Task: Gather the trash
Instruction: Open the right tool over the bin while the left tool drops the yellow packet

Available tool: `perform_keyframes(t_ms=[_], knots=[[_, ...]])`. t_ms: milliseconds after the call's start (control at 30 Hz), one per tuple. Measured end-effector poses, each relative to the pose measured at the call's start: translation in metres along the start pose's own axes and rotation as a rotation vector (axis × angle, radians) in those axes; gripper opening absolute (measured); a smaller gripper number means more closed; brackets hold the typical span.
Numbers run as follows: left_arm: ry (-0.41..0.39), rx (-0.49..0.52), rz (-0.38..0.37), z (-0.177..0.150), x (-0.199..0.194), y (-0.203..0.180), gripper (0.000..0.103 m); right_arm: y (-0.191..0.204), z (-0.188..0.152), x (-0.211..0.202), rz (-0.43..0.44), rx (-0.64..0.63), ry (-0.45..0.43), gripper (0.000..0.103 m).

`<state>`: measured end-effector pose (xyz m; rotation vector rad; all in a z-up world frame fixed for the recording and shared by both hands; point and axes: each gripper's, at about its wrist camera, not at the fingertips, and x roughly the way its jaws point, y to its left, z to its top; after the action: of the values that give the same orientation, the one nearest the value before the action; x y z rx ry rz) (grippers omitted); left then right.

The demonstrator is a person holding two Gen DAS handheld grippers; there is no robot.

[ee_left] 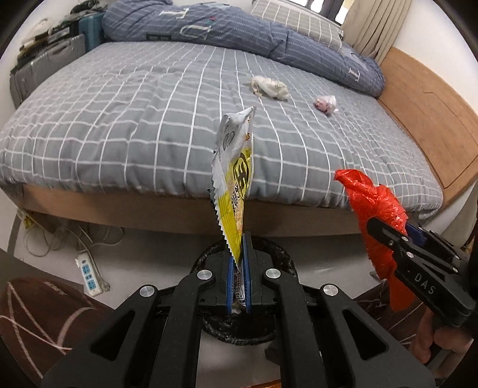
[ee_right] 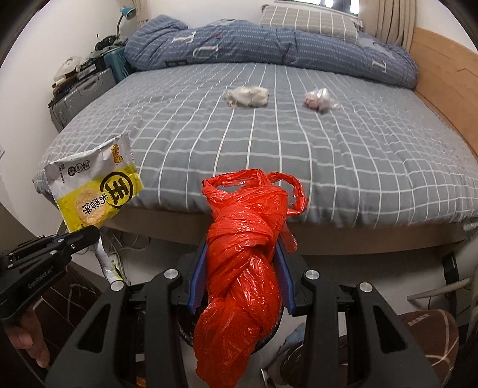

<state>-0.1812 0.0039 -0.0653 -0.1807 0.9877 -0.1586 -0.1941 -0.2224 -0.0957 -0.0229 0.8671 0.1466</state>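
My left gripper (ee_left: pixel 239 262) is shut on the bottom edge of a yellow and silver snack wrapper (ee_left: pixel 233 167), which stands up in front of the bed; the same wrapper (ee_right: pixel 95 191) shows at the left of the right wrist view. My right gripper (ee_right: pixel 242 268) is shut on a twisted red plastic bag (ee_right: pixel 245 262), also seen at the right of the left wrist view as the red plastic bag (ee_left: pixel 376 209). On the grey checked bed sheet (ee_left: pixel 119 125) lie a crumpled white tissue (ee_left: pixel 270 87) and a small clear wrapper with pink inside (ee_left: pixel 325 104). A dark round bin (ee_left: pixel 269 256) sits on the floor under both grippers.
A folded blue quilt (ee_left: pixel 239 32) and a pillow (ee_right: pixel 307 21) lie at the head of the bed. Suitcases (ee_left: pixel 44 65) stand at the bed's far left. A power strip (ee_left: pixel 89 274) and cables lie on the floor. A brown slipper (ee_left: pixel 38 313) is near my left gripper.
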Motion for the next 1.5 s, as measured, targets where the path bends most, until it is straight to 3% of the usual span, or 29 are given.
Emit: perform_keyframes(t_ms=[267, 600, 733, 833, 1000, 1067, 1167, 1500], knots=[[0.064, -0.01, 0.022, -0.022, 0.029, 0.014, 0.004, 0.003, -0.019, 0.035, 0.006, -0.005, 0.062, 0.039], [0.161, 0.02, -0.023, -0.033, 0.092, 0.01, 0.004, 0.012, -0.043, 0.107, 0.008, -0.053, 0.182, 0.04], [0.226, 0.02, -0.005, -0.047, 0.115, 0.015, 0.004, 0.016, -0.051, 0.129, 0.018, -0.05, 0.237, 0.04], [0.232, 0.009, 0.006, -0.05, 0.119, 0.022, 0.004, 0.022, -0.053, 0.14, 0.024, -0.057, 0.265, 0.041], [0.233, -0.024, 0.03, -0.052, 0.119, 0.037, 0.004, 0.03, -0.051, 0.148, 0.002, -0.061, 0.276, 0.055], [0.23, -0.024, 0.035, -0.052, 0.118, 0.04, 0.004, 0.032, -0.049, 0.147, -0.005, -0.056, 0.263, 0.068], [0.232, -0.025, 0.037, -0.053, 0.119, 0.04, 0.004, 0.029, -0.045, 0.143, -0.026, -0.057, 0.236, 0.079], [0.253, 0.024, 0.014, -0.056, 0.129, 0.013, 0.004, -0.012, -0.048, 0.129, -0.08, -0.011, 0.216, 0.093]])
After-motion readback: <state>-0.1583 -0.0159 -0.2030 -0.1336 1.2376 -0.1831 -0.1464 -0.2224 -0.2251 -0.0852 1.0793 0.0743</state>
